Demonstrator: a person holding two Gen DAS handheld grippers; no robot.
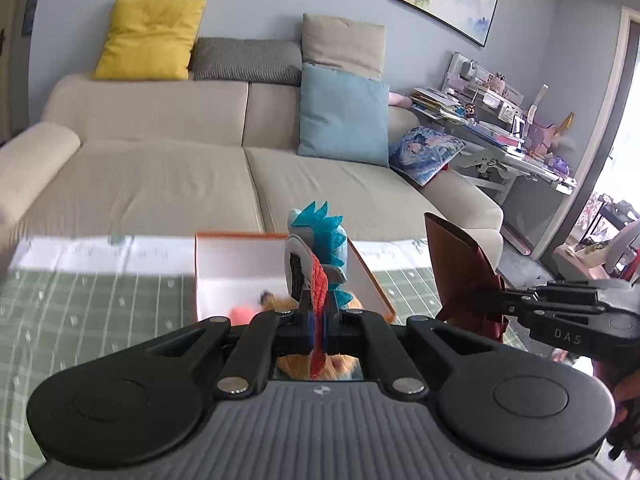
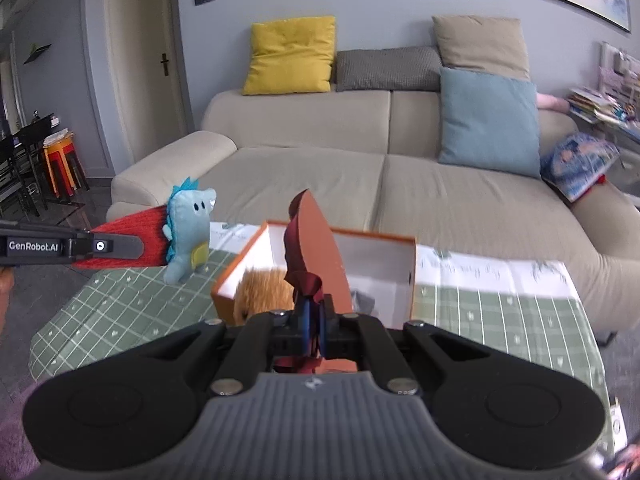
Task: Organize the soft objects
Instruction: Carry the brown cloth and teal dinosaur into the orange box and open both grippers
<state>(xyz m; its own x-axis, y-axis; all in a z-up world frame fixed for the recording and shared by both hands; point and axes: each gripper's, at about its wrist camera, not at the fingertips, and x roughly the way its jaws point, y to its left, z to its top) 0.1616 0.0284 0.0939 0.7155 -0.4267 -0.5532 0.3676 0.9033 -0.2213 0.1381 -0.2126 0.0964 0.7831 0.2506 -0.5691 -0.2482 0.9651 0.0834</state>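
Your left tongs (image 1: pixel 318 320) are clamped on the red knitted cloth (image 2: pixel 132 240) that carries the small blue dinosaur plush (image 2: pixel 188 236); in the right wrist view the plush hangs in the air to the left of the orange box (image 2: pixel 240 272), above the green checked cloth of the desk (image 2: pixel 120 312). The orange box stands open on the desk, and a fuzzy orange plush (image 2: pixel 260 292) lies inside it against its left wall. Your right tongs (image 2: pixel 314 328) are closed on a dark red ribbon (image 2: pixel 308 284) tied to a brown pouch (image 2: pixel 320 236), which is held up over the near edge of the box. Behind the box, past the desk, is the beige sofa (image 2: pixel 320 184).
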